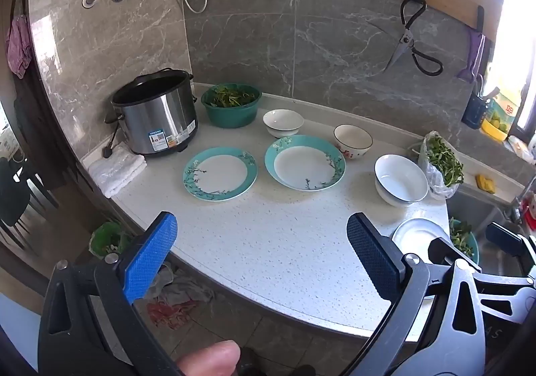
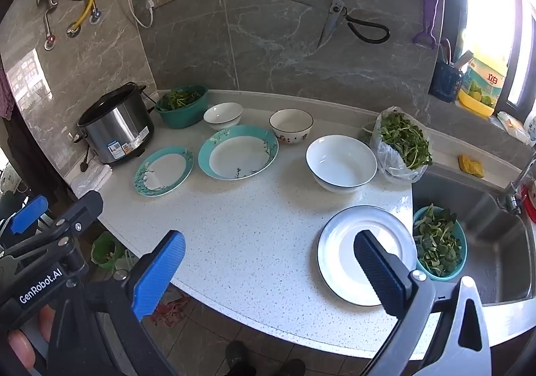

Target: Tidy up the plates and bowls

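Spread over the speckled white counter (image 1: 268, 242) are a flat teal-rimmed plate (image 1: 220, 174), a deeper teal-rimmed plate (image 1: 304, 162), a small white bowl (image 1: 283, 122), a dark-rimmed bowl with red marks (image 1: 352, 141), a large white bowl (image 1: 401, 179) and a white plate with a dark rim (image 2: 338, 252). My left gripper (image 1: 262, 221) hangs open above the counter's front, short of the teal plates, with nothing between its blue pads. My right gripper (image 2: 270, 238) is open too; its right finger (image 2: 378, 272) stands over the white plate, and whether it touches the plate I cannot tell.
A steel cooker pot (image 1: 157, 115) and a folded white towel (image 1: 117, 168) sit at the back left, beside a green basin of greens (image 1: 231, 104). A plastic bag of greens (image 2: 402, 145) lies by the sink (image 2: 485, 225), which holds a teal bowl of leaves (image 2: 439, 242). Scissors (image 1: 412, 41) hang on the wall.
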`<state>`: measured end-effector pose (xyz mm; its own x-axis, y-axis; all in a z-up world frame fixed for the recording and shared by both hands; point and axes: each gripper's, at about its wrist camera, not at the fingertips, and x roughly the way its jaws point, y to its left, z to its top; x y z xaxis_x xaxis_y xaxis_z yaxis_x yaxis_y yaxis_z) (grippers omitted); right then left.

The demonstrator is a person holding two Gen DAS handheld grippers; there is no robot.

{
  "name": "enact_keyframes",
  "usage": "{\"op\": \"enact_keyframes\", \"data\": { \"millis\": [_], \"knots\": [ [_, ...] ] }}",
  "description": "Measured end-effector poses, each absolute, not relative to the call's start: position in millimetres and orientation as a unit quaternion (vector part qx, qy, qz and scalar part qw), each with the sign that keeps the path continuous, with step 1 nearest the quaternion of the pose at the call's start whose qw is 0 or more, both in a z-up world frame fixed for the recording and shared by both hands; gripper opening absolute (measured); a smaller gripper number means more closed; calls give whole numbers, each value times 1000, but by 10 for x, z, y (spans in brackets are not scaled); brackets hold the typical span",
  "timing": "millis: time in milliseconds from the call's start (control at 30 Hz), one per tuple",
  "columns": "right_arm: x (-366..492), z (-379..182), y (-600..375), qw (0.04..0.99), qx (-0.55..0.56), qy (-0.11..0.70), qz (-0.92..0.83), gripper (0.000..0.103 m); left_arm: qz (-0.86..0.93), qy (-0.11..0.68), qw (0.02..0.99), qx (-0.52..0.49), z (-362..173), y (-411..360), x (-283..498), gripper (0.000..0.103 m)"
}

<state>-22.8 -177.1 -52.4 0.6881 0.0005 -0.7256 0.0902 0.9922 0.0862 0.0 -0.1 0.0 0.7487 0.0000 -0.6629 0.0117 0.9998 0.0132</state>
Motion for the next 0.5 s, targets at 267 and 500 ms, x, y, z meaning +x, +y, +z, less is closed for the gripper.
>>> {"op": "enact_keyframes", "data": {
  "millis": [267,500],
  "knots": [
    [-238,-527,-1759,919,54,390,-26,103,-3,357,934,10,5,-21,3,103],
    [-253,-540,-1768,919,52,390,-27,103,-2,359,933,9,-108,-5,-32,103]
  ]
}}
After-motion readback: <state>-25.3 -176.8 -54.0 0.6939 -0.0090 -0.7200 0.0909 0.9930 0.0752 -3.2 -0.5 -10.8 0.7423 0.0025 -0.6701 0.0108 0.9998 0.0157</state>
